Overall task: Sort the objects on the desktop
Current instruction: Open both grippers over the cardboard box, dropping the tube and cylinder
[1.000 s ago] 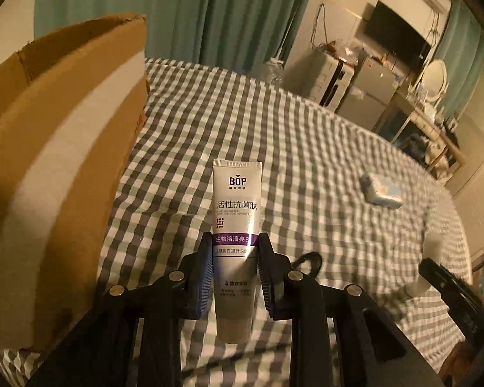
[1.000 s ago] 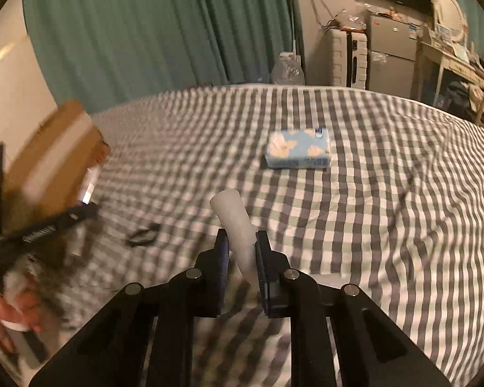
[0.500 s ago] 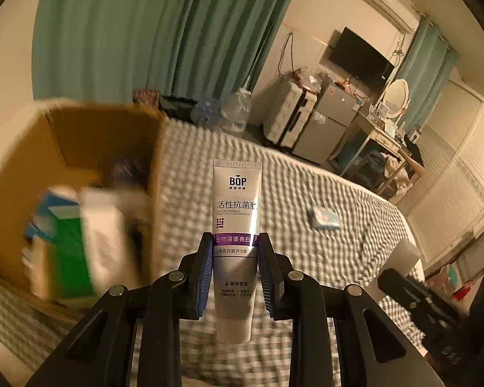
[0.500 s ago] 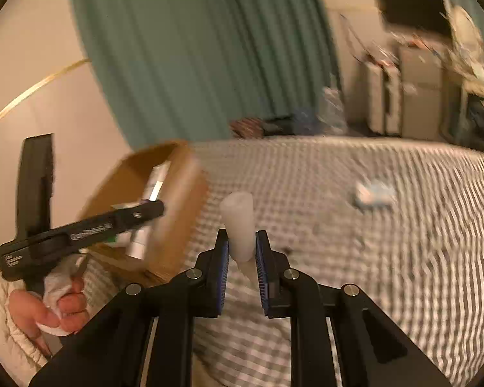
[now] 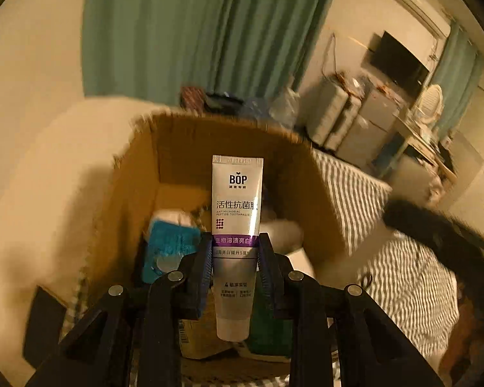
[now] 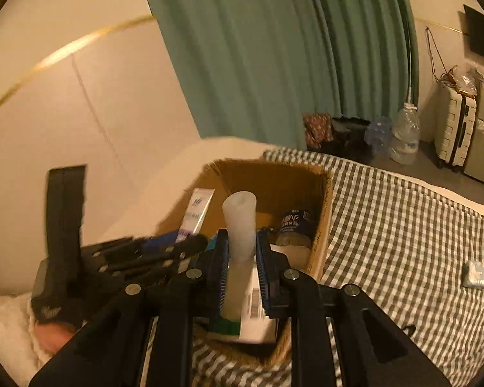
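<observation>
My left gripper (image 5: 235, 251) is shut on a white and purple BOP toothpaste tube (image 5: 237, 213), held upright above the open cardboard box (image 5: 229, 148). My right gripper (image 6: 240, 251) is shut on a pale translucent white tube (image 6: 240, 222), also over the box (image 6: 274, 174). The box holds several items: a blue pack (image 5: 169, 238), a green and white carton (image 6: 255, 316), a white card (image 6: 198, 213) and a blue-labelled bottle (image 6: 295, 225). The left gripper's body (image 6: 119, 258) shows at the left in the right wrist view.
The box sits on a grey and white checked bedspread (image 6: 403, 225). A small blue tissue pack (image 6: 476, 274) lies on the bed at right. A black hair tie (image 5: 366, 279) lies near the box. A wall, green curtain (image 6: 274, 48), water bottles and suitcase (image 6: 455, 132) stand beyond.
Both grippers have swung left from over the bed to above the open box, each still holding its tube. The box interior now fills the middle of both views.
</observation>
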### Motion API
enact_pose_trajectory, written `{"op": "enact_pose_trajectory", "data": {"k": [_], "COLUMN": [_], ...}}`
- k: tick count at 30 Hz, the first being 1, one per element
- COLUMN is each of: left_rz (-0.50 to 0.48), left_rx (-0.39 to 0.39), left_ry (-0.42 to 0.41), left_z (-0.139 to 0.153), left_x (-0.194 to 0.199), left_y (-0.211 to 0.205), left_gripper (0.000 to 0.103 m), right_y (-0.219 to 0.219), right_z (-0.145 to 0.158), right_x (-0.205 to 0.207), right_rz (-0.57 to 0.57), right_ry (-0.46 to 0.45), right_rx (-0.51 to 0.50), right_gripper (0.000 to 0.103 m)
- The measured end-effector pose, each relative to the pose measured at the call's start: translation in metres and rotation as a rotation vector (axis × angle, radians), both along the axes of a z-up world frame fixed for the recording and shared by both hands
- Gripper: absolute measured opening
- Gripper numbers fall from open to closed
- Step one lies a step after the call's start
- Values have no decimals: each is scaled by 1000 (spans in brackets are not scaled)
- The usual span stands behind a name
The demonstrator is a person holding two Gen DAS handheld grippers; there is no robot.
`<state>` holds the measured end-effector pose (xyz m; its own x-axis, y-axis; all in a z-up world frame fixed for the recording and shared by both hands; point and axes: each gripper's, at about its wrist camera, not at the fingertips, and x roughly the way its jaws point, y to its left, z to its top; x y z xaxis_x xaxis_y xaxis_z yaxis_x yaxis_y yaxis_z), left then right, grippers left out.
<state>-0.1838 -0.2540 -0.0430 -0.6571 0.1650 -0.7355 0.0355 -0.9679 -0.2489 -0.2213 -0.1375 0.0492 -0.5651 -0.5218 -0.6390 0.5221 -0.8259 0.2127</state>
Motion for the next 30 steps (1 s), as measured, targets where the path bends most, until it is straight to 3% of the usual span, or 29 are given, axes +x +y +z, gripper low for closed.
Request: {"op": "enact_pose_trajectory", "data": {"k": [1,2,3,4,5,6,10,14,20,24,26,28,30], "left_rz": [-22,-31,-31,-21,-7,24,66,59,16,-20,-53,-93,-143], "left_rx": [0,-15,-32,-39,-42,-47,-48,-67,-81,-90,-93,-90,-104], "left_ry": [-17,-34,-49,-49,-45,-42,-98,-68,-28,32,51,74,102], "left_z": [-7,-15,-21,-24,-25,-27,-35,-24,-10,9,18,26,30], "left_x": [-2,-4,-5,-4,-3,-3,-2,8,36,57,65,72,80], "left_y": [-1,0,0,-2,-4,-7,-13,-9,13,45,70,99,137], "left_gripper": [29,37,47,72,90,95,96,96,97,97,97,103,103], "right_y": [-3,-5,-4,-4,1,6,25,39,65,122,156,198,225], "right_z": [-5,-9,-12,-12,-12,-11,-3,19,56,59,53,41,28], "right_x": [-10,-16,-22,-25,-29,-31,-44,-45,-3,36,50,65,79], "right_rz": [-17,-43,-75,-97,-108,-123,-184,-211,-198,-245,-299,-407,-493], "right_ry": [-10,-20,-25,-22,-20,-19,-13,4,98,151,175,200,245], "right_rx": [24,40,44,25,5,-9,-47,-84,-98,-86,-82,-25,97], "right_gripper": [26,48,59,69,69,69,71,71,76,76,84,93,100]}}
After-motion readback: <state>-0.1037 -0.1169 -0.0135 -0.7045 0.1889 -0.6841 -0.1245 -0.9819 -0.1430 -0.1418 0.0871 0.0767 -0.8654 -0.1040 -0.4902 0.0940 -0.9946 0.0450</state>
